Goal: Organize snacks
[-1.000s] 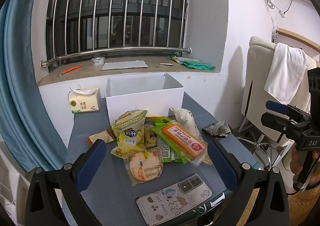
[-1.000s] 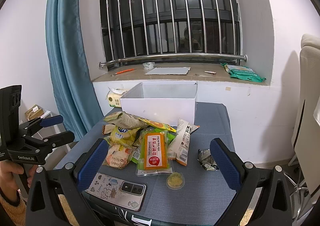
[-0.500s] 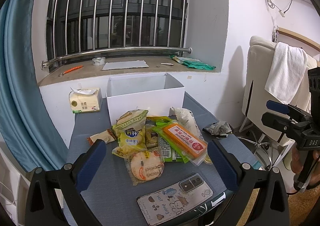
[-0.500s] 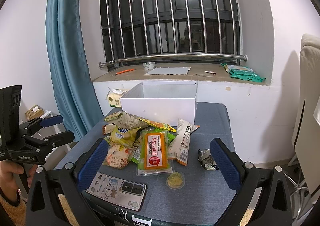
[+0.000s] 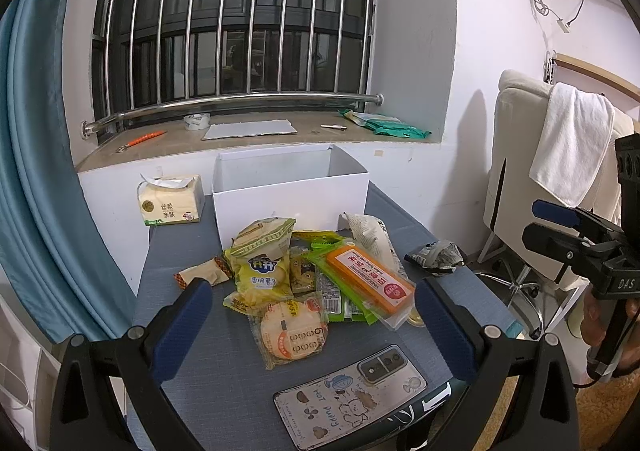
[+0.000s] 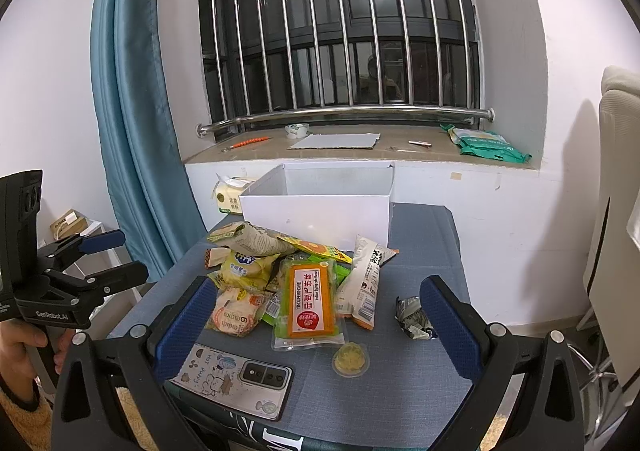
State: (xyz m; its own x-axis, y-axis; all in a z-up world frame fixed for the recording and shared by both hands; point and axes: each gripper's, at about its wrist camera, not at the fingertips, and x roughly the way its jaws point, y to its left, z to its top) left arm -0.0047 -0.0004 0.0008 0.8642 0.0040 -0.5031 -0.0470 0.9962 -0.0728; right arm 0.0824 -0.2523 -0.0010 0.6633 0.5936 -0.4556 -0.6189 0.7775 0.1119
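A pile of snack packets lies mid-table: an orange-and-green pack (image 5: 368,277) (image 6: 310,301), a round cracker pack (image 5: 292,333) (image 6: 234,315), a yellow bag (image 5: 262,271) (image 6: 242,265) and a white bag (image 5: 370,235) (image 6: 362,281). An open white box (image 5: 290,197) (image 6: 320,207) stands behind the pile. My left gripper (image 5: 312,321) is open and empty, above the table's near edge. My right gripper (image 6: 316,327) is open and empty, also short of the pile. Each gripper shows in the other's view, left (image 6: 108,257) and right (image 5: 556,223).
A phone (image 5: 350,395) (image 6: 234,377) lies at the near edge of the grey table (image 5: 208,383). A small jelly cup (image 6: 351,360), a crumpled wrapper (image 5: 436,256) (image 6: 412,317) and a tissue pack (image 5: 170,201) lie around. A chair with a towel (image 5: 568,155) stands right; a curtain (image 6: 136,131) hangs left.
The left wrist view has shifted very slightly; the scene sits a little further right. The right view is unchanged. Both grippers stay open.
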